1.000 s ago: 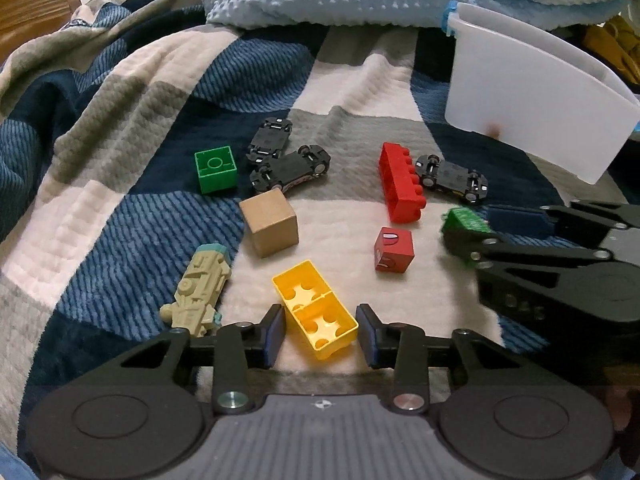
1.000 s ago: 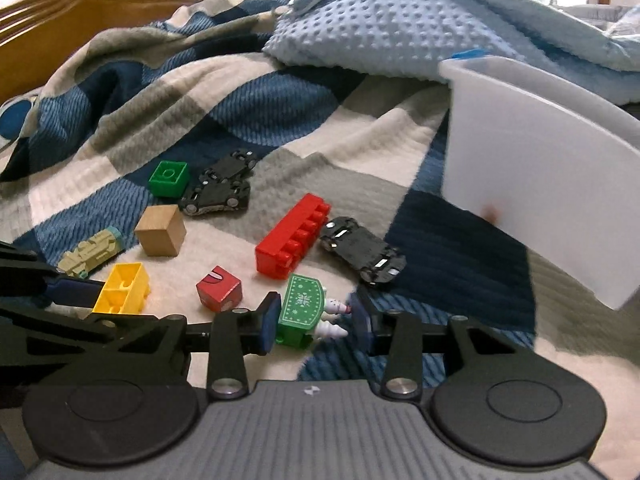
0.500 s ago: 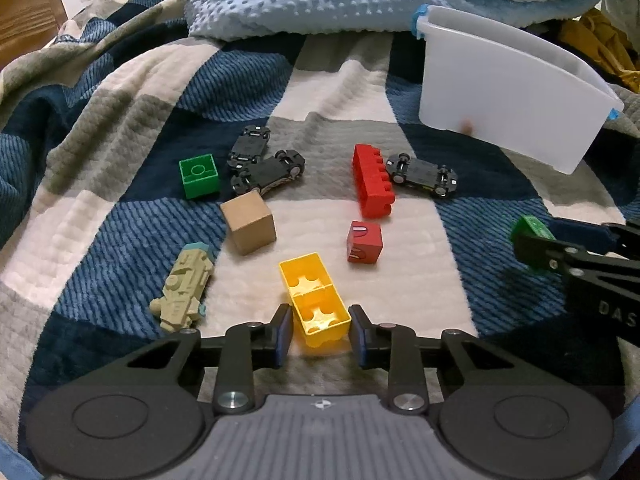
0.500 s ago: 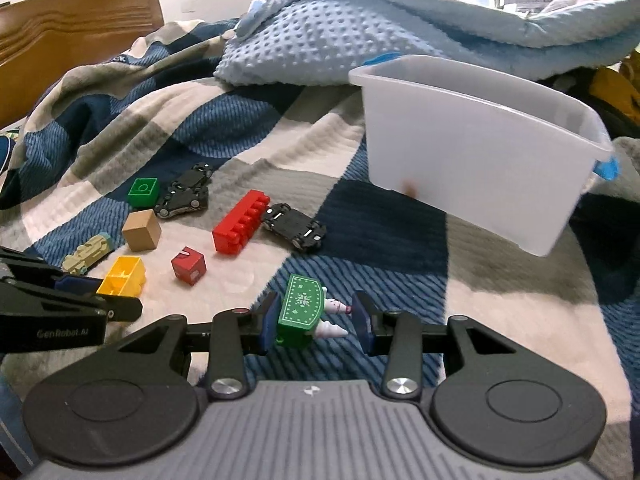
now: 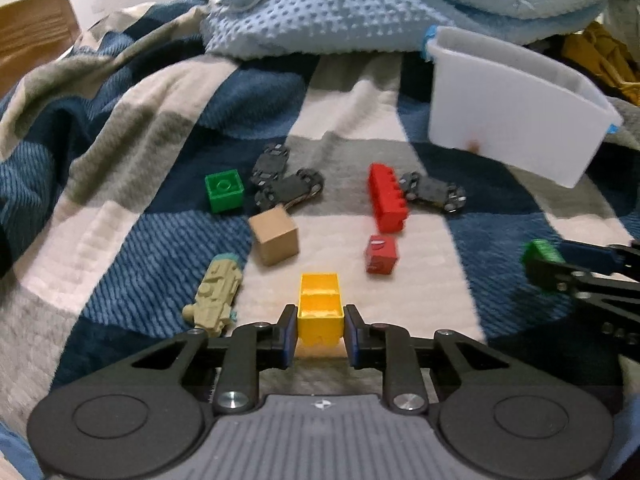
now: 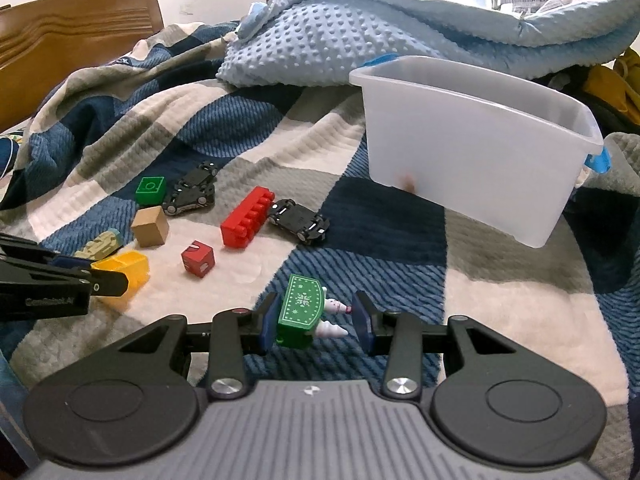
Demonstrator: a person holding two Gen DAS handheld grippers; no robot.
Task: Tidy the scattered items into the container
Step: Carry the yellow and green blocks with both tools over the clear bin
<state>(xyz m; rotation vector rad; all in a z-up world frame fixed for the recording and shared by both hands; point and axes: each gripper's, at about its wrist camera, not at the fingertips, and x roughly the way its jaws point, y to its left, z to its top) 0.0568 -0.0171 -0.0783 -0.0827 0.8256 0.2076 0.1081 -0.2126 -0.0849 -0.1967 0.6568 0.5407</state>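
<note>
My left gripper (image 5: 320, 330) is shut on a yellow brick (image 5: 320, 308) and holds it over the checked blanket. It also shows in the right wrist view (image 6: 124, 266). My right gripper (image 6: 316, 318) is shut on a green toy piece (image 6: 302, 310) with small white cones on its side, lifted above the blanket. The white plastic container (image 6: 472, 148) stands ahead of it to the right, and shows in the left wrist view (image 5: 508, 108). Toys lie scattered on the blanket: a red long brick (image 5: 386, 202), a red cube (image 5: 380, 254) and a wooden cube (image 5: 276, 234).
Also on the blanket (image 5: 132, 232) are a green brick (image 5: 224, 190), a tan toy vehicle (image 5: 216, 298), two black toy cars (image 5: 286, 184) together and another (image 5: 434, 190) by the red brick. A light blue dotted blanket (image 6: 360, 28) lies piled behind. A wooden headboard (image 6: 72, 36) is far left.
My left gripper has closed on the yellow brick and lifted it. My right gripper has risen with the green toy piece and the container now sits lower in its view.
</note>
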